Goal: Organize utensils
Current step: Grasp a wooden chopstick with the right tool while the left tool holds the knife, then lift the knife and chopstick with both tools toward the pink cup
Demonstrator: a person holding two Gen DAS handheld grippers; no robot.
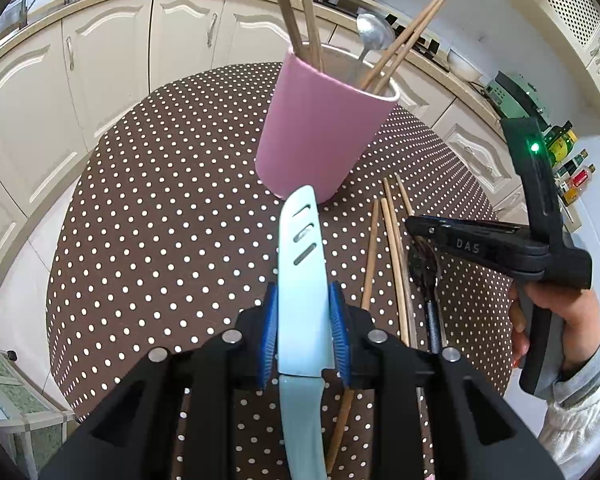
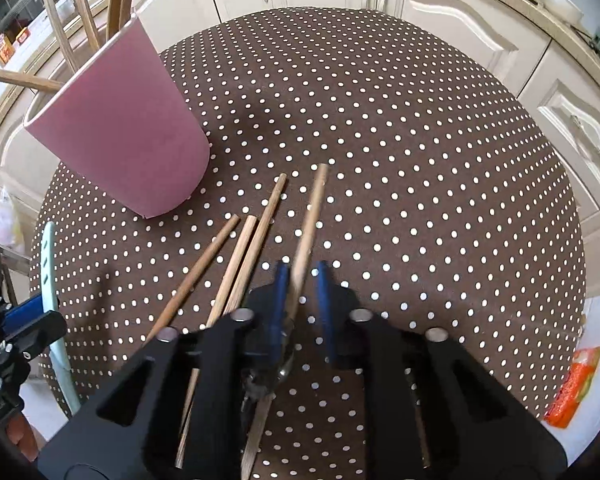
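Knife (image 1: 302,280) clamped in left hand-held gripper (image 1: 305,328); right hand-held gripper (image 2: 302,280) closing w/ chopstick (image 2: 310,220) betw. pads.

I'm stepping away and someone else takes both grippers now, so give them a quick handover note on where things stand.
Left gripper: shut on the pale blue knife, tip aimed at the pink cup.
Right gripper: jaws low over the table, one chopstick between them; from the picture I cannot tell whether the pads press on it.
Done: several chopsticks and a metal spoon stand in the cup.
Left: knife into the cup; then the three loose chopsticks and a dark-handled utensil on the dotted tablecloth.
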